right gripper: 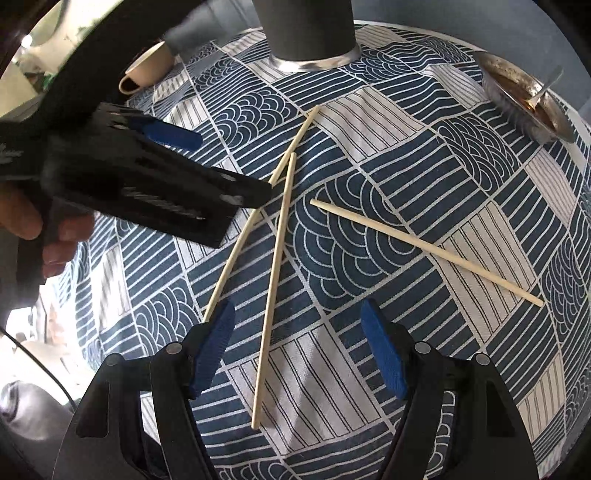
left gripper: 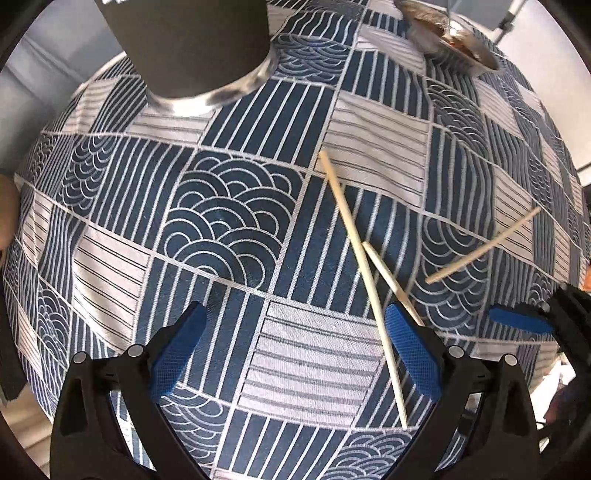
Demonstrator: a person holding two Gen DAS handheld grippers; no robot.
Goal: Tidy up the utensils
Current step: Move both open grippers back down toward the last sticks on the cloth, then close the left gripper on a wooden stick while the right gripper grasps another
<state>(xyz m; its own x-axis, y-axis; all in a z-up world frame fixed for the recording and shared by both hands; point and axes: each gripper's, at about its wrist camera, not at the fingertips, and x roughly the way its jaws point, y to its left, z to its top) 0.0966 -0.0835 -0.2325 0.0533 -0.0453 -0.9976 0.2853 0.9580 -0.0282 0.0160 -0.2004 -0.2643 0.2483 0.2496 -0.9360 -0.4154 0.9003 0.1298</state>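
Blue-and-white patterned cloth (right gripper: pixel 406 155) covers the table beneath you, printed with stripes and wave scales. Three pale, thin wooden chopsticks lie loose on it. Two cross in a narrow X: the longer crossing chopstick (right gripper: pixel 273 280) runs up between your right gripper's (right gripper: pixel 297 350) fingers, and the second crossing chopstick (right gripper: pixel 258 210) passes under your left gripper (left gripper: pixel 295 343) in the right wrist view. The third, lone chopstick (right gripper: pixel 424 251) lies apart to the right. A dark cylindrical holder with a shiny metal base (right gripper: pixel 310 33) stands at the far edge, a metal dish with brown residue (right gripper: pixel 524 99) to its right (a spoon rests in it).

Both grippers point steeply down, their blue-padded fingers spread apart and gripping nothing. Your left hand (right gripper: pixel 40 229) wraps the left gripper's handle.
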